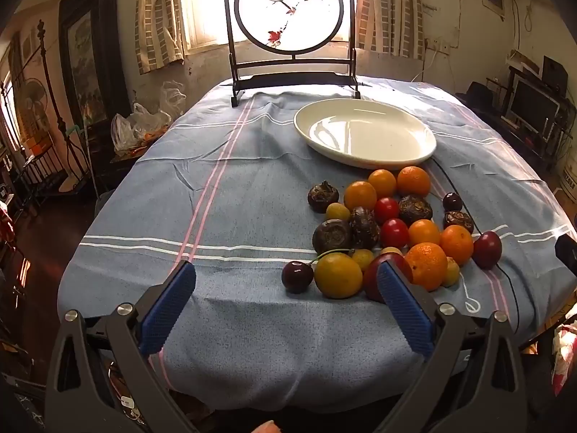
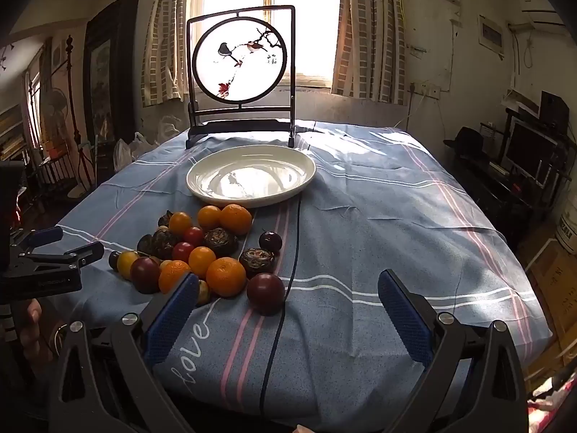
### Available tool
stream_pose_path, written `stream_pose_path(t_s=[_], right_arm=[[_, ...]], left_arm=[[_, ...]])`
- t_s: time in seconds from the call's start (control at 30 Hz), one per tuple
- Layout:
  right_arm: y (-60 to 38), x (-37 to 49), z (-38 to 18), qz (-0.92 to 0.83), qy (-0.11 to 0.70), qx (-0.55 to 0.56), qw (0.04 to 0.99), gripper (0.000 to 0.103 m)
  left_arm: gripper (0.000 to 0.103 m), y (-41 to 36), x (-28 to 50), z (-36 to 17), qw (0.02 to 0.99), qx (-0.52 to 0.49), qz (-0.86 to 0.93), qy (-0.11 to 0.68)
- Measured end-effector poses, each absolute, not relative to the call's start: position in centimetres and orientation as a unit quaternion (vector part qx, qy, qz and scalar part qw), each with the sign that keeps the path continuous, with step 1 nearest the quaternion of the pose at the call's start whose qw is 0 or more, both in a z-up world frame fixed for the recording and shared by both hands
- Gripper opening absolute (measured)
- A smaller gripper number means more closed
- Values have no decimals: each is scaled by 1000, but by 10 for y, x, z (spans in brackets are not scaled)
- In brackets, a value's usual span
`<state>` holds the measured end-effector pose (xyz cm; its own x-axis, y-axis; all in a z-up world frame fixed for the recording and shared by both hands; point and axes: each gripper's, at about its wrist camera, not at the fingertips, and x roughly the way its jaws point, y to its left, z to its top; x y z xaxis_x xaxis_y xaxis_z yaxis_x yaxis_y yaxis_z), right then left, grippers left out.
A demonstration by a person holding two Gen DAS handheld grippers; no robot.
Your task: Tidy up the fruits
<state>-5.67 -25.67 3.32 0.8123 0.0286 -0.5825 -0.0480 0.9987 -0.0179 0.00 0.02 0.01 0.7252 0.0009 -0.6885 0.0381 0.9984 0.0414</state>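
Orange and dark fruits [image 1: 389, 231] heaped beyond wide-open left hand-held gripper [image 1: 286, 274], right hand-held gripper [image 2: 288, 290] wide too

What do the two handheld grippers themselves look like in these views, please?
Both match: the left gripper and right gripper have dark grey angular frames with triangular cut-outs and round silver bolts. Each finger carries a blue pad with a fine ribbed texture. No sleeve shows.
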Motion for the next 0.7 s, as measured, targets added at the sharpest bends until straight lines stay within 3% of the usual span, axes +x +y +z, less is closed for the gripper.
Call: stream_pose_path(t_s=[0.7], right_arm=[[-255,-60,34,26,296,-21,955,99]], left_arm=[[99,-3,-1,0,929,45,-3,366]])
